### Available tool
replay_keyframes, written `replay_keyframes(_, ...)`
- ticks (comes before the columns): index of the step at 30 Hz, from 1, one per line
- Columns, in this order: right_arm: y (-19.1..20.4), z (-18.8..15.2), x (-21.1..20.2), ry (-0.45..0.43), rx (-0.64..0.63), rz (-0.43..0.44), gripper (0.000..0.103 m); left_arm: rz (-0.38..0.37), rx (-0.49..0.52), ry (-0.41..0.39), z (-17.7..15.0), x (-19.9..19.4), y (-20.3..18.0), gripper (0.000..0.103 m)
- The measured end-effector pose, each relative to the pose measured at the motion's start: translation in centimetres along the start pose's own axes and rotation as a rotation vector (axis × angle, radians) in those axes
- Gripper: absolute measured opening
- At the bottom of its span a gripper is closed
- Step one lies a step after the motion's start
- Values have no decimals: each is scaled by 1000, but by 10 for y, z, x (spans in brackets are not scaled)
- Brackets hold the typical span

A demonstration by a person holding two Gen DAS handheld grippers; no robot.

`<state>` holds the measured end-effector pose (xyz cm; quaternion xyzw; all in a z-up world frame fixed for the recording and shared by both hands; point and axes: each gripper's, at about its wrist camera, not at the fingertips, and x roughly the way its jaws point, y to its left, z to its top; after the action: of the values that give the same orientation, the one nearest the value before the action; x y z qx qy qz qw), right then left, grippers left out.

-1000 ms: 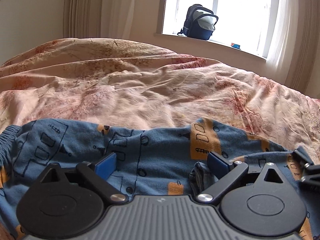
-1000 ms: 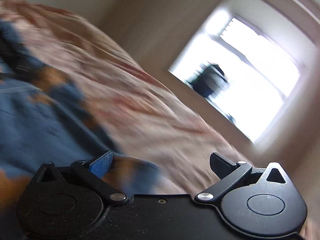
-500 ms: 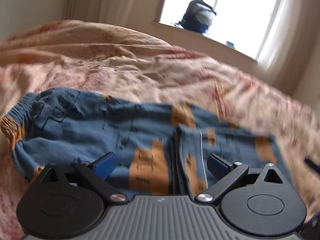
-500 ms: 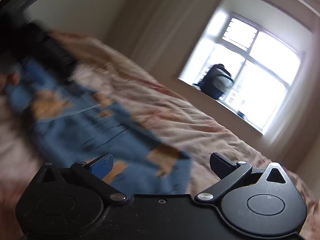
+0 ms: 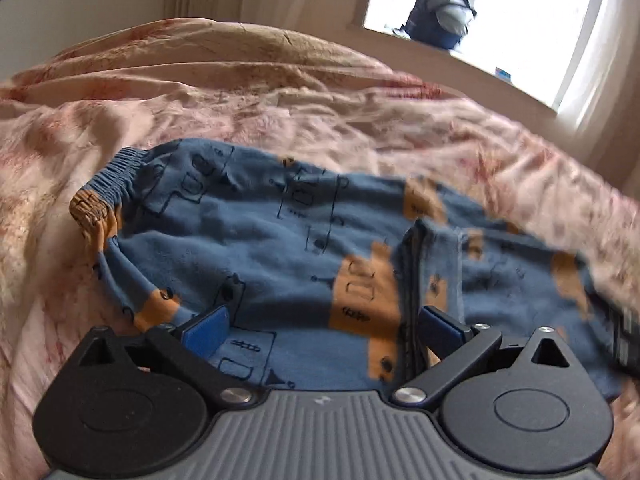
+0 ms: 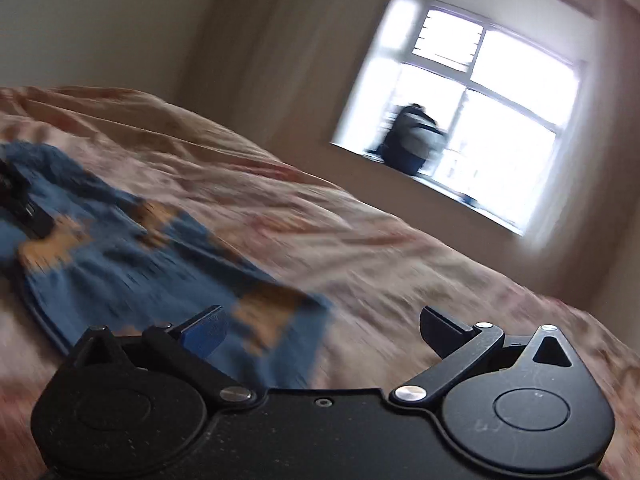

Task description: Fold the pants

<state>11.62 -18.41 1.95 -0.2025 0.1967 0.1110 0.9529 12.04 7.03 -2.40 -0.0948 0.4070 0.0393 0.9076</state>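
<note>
**Spotter:** What has changed on your side?

**Operator:** A second ago my left gripper (image 5: 320, 330) sat low against the pants (image 5: 256, 248), cloth bunched by one finger; now I have pulled back and up, and its jaws stand wide with nothing in them; the right gripper (image 6: 322, 330) has swung clear too, jaws wide and empty.

**Spotter:** And the pants?

**Operator:** Flat on the bed (image 5: 240, 100), waistband (image 5: 112, 176) at the far end from the folded-over leg cuff (image 5: 436, 264); I judge the lengthwise fold is laid and a crosswise fold remains, cuff end toward waistband.

**Spotter:** Anything in the way?

**Operator:** Nothing near the pants but the rumpled bedspread, which may drag the cloth; beyond the pants, a backpack (image 5: 440, 16) stands on the windowsill (image 5: 500, 80), well apart; the right view is blurred, so I cannot read detail there.
</note>
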Motion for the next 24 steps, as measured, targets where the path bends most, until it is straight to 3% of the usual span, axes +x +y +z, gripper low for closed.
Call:
replay_keyframes(3, 11, 23, 40, -32, -31, 118, 102, 26, 53, -26, -7, 1, -5, 102)
replay_keyframes(5, 26, 30, 73, 11, -113, 182, 102, 29, 60, -31, -8, 1, -6, 102)
replay_keyframes(7, 44, 27, 106, 65, -234, 172, 102, 23, 57, -28, -7, 1, -6, 102)
replay_keyframes(9, 44, 22, 121, 58, -251, 176, 102, 18, 62, -24, -6, 1, -4, 102)
replay_keyframes(14, 30, 33, 92, -4, -177, 60, 102, 15, 34, 0, 0, -7, 3, 103)
replay_keyframes(15, 30, 30, 87, -1, -167, 72, 102, 12, 17, 1, 1, -11, 6, 103)
replay_keyframes(18, 47, 14, 91, 122, -270, 126, 102, 13, -49, -25, 0, -27, 25, 103)
replay_keyframes(19, 48, 15, 89, 114, -280, 122, 102, 18, -64, -37, 0, -31, 34, 103)
replay_keyframes(24, 37, 78, 84, 131, -342, 263, 102, 113, -228, -82, 9, -41, 83, 103)
